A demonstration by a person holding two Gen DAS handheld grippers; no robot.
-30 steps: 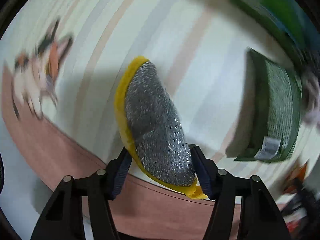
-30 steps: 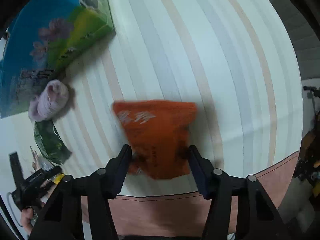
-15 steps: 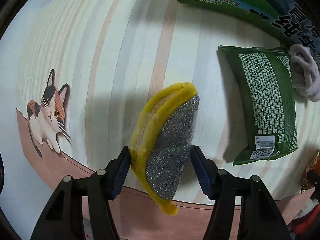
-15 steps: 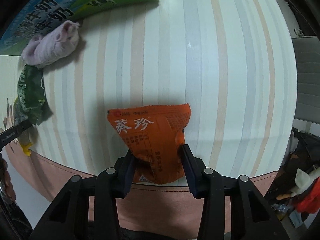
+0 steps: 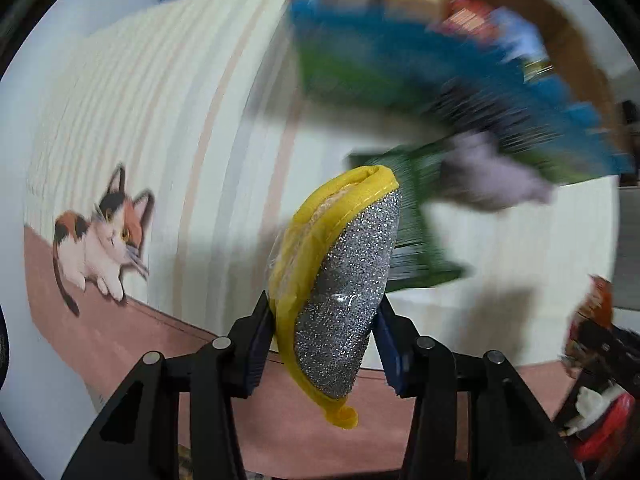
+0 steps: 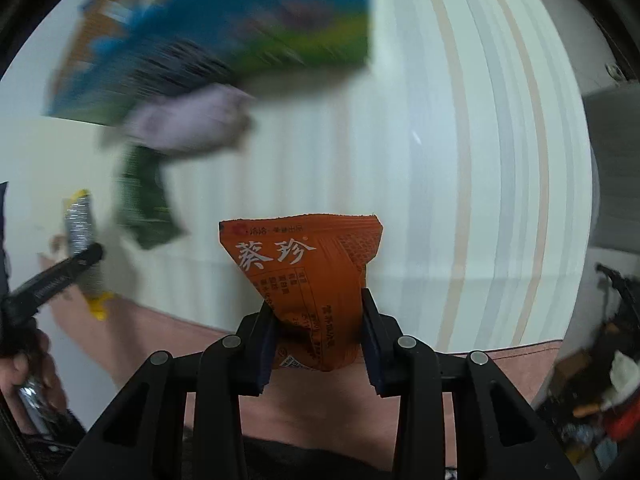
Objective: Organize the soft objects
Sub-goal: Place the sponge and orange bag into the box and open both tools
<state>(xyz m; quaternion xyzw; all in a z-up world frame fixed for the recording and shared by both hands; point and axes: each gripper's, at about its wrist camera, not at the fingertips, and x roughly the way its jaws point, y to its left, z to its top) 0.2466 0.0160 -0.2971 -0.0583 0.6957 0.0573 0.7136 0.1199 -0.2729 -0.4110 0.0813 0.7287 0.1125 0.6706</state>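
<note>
Left wrist view: my left hand-held gripper [image 5: 322,350] is clamped on the yellow-edged silver scouring sponge [image 5: 340,280], held up off the striped tabletop [image 5: 180,120], jaws pinching its lower half. Calico cat print [image 5: 102,236] sits at the cloth's left edge. Behind: green packet [image 5: 416,232], lilac cloth bundle [image 5: 496,176], blue-green bag [image 5: 420,72], all blurred, text unreadable. Right wrist view: my right hand-held gripper [image 6: 318,346] is closed on the orange snack packet [image 6: 310,280], gripped at its bottom, lifted above the tabletop; white print reads "葵珍", smaller print too fine to read. Left gripper with the sponge shows at far left.
</note>
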